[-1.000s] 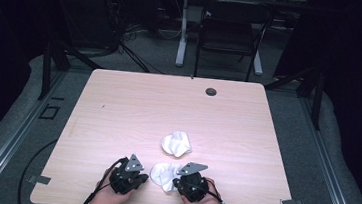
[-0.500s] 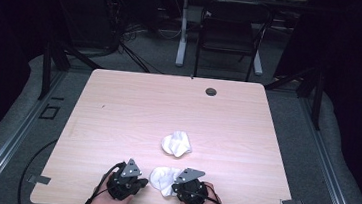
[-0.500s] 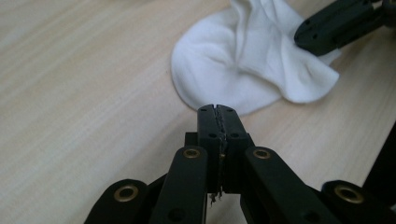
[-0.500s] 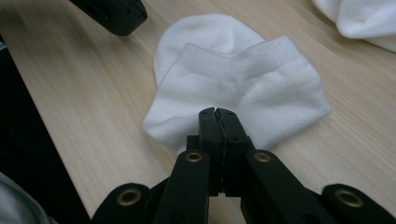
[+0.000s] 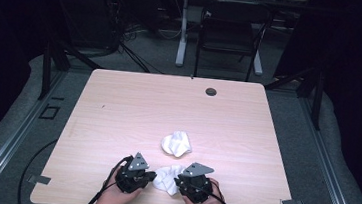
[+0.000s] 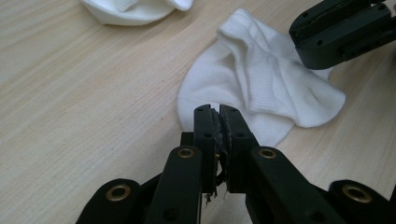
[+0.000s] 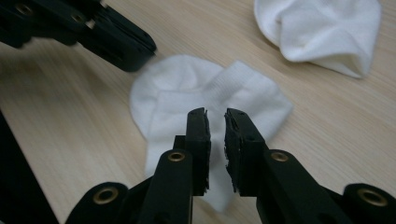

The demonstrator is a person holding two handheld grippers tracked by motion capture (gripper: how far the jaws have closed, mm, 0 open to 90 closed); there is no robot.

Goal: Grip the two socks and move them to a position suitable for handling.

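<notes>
1. A white sock (image 5: pixel 167 177) is seen crumpled at the lower centre of the bench (image 5: pixel 118 111), between both grippers.
2. The left gripper (image 6: pixel 218 112) is pressed together empty; the right gripper (image 7: pixel 215 116) is slightly spread.
3. A 2nd sock (image 5: pixel 177 143) is left untouched; pairing is judged barely begun.

I see one sock (image 5: pixel 167 177) on the table (image 5: pixel 117 116) between my left gripper (image 5: pixel 147 176) and right gripper (image 5: pixel 177 183); another sock (image 5: pixel 176 143) lies just behind it.
</notes>
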